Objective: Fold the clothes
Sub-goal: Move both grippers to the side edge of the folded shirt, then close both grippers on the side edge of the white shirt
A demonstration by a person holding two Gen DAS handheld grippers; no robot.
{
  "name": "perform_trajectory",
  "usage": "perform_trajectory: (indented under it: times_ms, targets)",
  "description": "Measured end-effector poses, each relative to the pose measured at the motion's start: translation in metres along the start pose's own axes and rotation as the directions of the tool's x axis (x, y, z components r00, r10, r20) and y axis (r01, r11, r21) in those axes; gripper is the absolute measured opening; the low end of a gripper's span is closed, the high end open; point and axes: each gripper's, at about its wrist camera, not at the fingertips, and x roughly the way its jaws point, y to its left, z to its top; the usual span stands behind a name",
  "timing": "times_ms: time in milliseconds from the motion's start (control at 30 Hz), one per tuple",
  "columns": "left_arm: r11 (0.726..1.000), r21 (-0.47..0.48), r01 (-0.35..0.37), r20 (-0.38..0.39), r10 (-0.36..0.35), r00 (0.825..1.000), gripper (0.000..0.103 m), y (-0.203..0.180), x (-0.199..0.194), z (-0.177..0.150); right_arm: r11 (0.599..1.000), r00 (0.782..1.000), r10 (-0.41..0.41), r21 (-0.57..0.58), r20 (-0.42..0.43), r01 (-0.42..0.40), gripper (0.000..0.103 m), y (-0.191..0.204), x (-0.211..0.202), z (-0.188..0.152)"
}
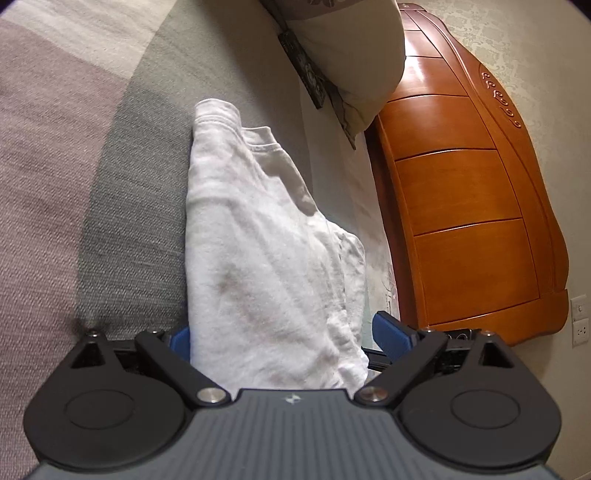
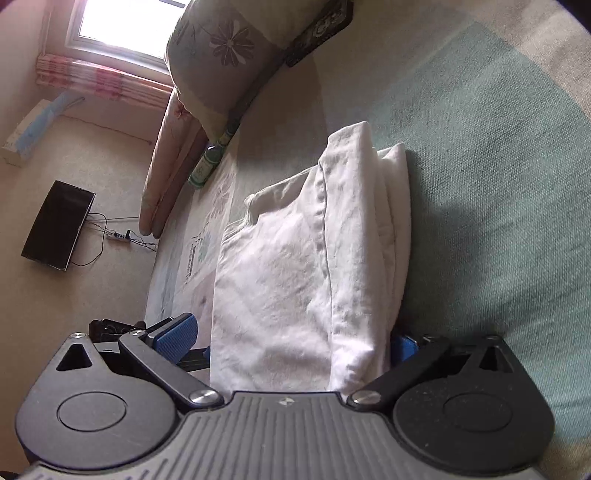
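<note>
Left wrist view: the left gripper [image 1: 286, 334] stands spread wide, the folded white shirt [image 1: 266, 258] lying between its blue pads [image 1: 391, 330] on the bed [image 1: 129, 206], its right pad clear of the cloth. The right gripper [image 2: 291, 338] is spread too, astride the shirt [image 2: 295, 266], left pad apart from it.

Daylight floods from the window [image 2: 122, 22] far beyond the jaws, blown out white; a soft shadow falls on the bed [image 2: 498, 184] ahead; fisheye bends the edges, corners dark
</note>
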Motion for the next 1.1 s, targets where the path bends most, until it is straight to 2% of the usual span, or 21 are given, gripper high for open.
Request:
perform_trajectory:
  times_ms: [67, 133, 233, 267, 367, 433, 533, 633, 733, 800, 867, 1100]
  targets:
    - [1.0, 0.005, -0.002, -0.004, 0.002, 1.0, 0.094, -0.002, 0.002, 0.001, 1.0, 1.0, 0.016, 0.01, -0.005, -0.016, 0.103, -0.002, 0.003, 0.008]
    - [1.0, -0.012, 0.026, -0.017, -0.026, 1.0, 0.094, 0.001, -0.003, -0.004, 0.999, 0.999, 0.04, 0.007, -0.001, -0.04, 0.103, -0.005, 0.001, 0.007]
    - [0.995, -0.045, 0.085, -0.044, -0.087, 0.995, 0.093, 0.009, -0.012, -0.015, 0.994, 0.996, 0.093, -0.052, 0.011, -0.092, 0.103, -0.007, -0.006, -0.005]
    - [0.995, -0.047, 0.088, -0.043, -0.09, 0.995, 0.089, 0.012, -0.014, -0.016, 0.992, 0.994, 0.104, -0.077, 0.011, -0.103, 0.103, -0.007, -0.009, -0.009]
    - [0.996, -0.061, 0.072, -0.043, -0.075, 0.996, 0.079, 0.017, -0.01, -0.007, 0.991, 0.995, 0.095, -0.096, 0.018, -0.093, 0.103, -0.005, -0.006, -0.007]
    - [0.997, -0.063, 0.053, -0.043, -0.055, 0.998, 0.079, 0.015, -0.004, 0.001, 0.993, 0.998, 0.065, -0.097, 0.015, -0.063, 0.103, -0.001, 0.0, 0.0]
    - [1.0, -0.015, 0.012, -0.048, -0.013, 0.999, 0.079, 0.005, 0.006, 0.005, 0.991, 1.0, 0.022, -0.13, 0.016, -0.019, 0.103, 0.005, 0.005, 0.003]
    - [1.0, 0.024, 0.017, -0.033, -0.016, 0.999, 0.078, 0.004, 0.005, 0.0, 0.979, 0.999, 0.032, -0.203, 0.019, -0.028, 0.103, 0.005, 0.003, -0.006]
    - [1.0, 0.025, 0.015, -0.018, -0.014, 1.0, 0.064, 0.01, 0.0, -0.003, 0.966, 0.998, 0.058, -0.256, 0.03, -0.048, 0.103, 0.004, 0.001, -0.012]
    - [1.0, 0.008, 0.016, -0.017, -0.016, 1.0, 0.054, 0.015, -0.002, -0.002, 0.967, 0.998, 0.05, -0.251, 0.037, -0.039, 0.103, 0.005, 0.001, -0.012]
    - [1.0, -0.01, 0.016, -0.017, -0.017, 1.0, 0.049, 0.019, -0.003, -0.001, 0.974, 0.999, 0.036, -0.227, 0.039, -0.026, 0.103, 0.005, 0.002, -0.009]
    - [1.0, -0.016, 0.022, -0.02, -0.022, 1.0, 0.049, 0.019, -0.001, -0.001, 0.988, 0.995, 0.057, -0.151, 0.08, -0.044, 0.103, 0.001, 0.001, -0.006]
